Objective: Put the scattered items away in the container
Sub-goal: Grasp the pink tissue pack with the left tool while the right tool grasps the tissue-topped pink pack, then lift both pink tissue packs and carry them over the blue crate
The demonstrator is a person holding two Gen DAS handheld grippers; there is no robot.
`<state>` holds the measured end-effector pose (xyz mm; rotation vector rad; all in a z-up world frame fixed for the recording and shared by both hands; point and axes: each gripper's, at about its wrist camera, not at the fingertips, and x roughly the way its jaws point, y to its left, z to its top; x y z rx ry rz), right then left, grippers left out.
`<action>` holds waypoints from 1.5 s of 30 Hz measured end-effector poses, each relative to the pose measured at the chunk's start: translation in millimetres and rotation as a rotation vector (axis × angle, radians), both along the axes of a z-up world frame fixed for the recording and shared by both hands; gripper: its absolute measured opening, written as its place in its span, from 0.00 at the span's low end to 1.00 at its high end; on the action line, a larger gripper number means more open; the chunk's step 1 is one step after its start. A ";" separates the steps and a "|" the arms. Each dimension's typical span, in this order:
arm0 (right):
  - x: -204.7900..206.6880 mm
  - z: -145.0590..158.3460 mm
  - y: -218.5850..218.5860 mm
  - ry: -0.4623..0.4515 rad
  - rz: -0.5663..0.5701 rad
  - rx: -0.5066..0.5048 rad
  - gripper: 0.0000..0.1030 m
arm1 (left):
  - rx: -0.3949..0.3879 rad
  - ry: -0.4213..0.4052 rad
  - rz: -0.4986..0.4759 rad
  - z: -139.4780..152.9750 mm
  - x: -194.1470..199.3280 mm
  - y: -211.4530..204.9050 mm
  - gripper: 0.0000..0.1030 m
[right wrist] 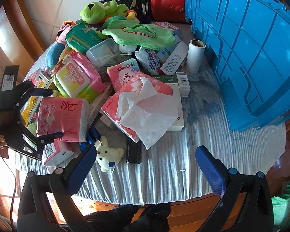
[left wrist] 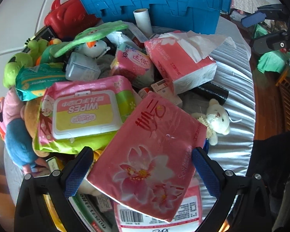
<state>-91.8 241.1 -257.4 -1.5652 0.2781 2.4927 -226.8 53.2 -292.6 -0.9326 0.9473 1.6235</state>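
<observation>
My left gripper is shut on a pink tissue pack with a flower print and holds it above the pile; the same pack shows in the right wrist view, between the left gripper's fingers. My right gripper is open and empty above bare tablecloth near the table's front edge. The blue container stands at the back right of the table; it also shows in the left wrist view. Scattered items fill the table's left and middle.
The pile holds a wipes pack, an opened pink tissue pack, a Kotex pack, a white bear, a black roll, a white roll, a green frog plush, a red case.
</observation>
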 end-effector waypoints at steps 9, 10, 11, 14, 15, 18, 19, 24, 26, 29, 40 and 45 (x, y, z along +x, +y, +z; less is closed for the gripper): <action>-13.3 -7.4 -2.9 -0.008 -0.005 0.005 1.00 | 0.027 -0.125 0.072 -6.2 -3.6 6.7 0.89; -15.9 -8.2 -2.5 -0.008 -0.006 0.004 1.00 | 0.047 -0.146 0.099 -3.3 -5.5 3.1 0.86; -18.6 -9.2 -2.6 -0.008 -0.007 0.004 1.00 | 0.066 -0.159 0.123 -0.6 -7.0 -0.5 0.82; -28.1 -15.6 -1.0 -0.017 -0.024 0.006 1.00 | 0.111 -0.183 0.194 5.6 -11.2 -12.7 0.77; -31.9 -18.6 0.6 -0.022 -0.037 0.004 1.00 | 0.125 -0.194 0.216 7.1 -13.6 -16.5 0.76; -43.3 -29.3 6.0 -0.035 -0.090 -0.008 1.00 | 0.164 -0.198 0.275 14.2 -19.4 -25.3 0.74; -47.5 -32.4 7.8 -0.034 -0.111 -0.017 1.00 | 0.175 -0.196 0.292 16.7 -21.0 -27.9 0.73; -73.7 -50.4 12.1 -0.041 -0.213 -0.087 1.00 | 0.214 -0.186 0.345 29.3 -24.5 -36.5 0.71; -84.6 -61.4 13.6 -0.063 -0.254 -0.111 1.00 | 0.221 -0.181 0.350 34.0 -23.9 -38.5 0.71; -99.4 -76.1 9.4 -0.087 -0.267 -0.096 1.00 | 0.229 -0.173 0.356 41.0 -25.6 -44.2 0.71; -120.9 -98.1 9.9 -0.129 -0.281 -0.049 1.00 | 0.233 -0.179 0.405 36.1 -25.5 -61.1 0.71; -116.2 -88.1 8.1 -0.113 -0.269 -0.050 0.89 | 0.252 -0.168 0.418 41.5 -25.2 -64.7 0.71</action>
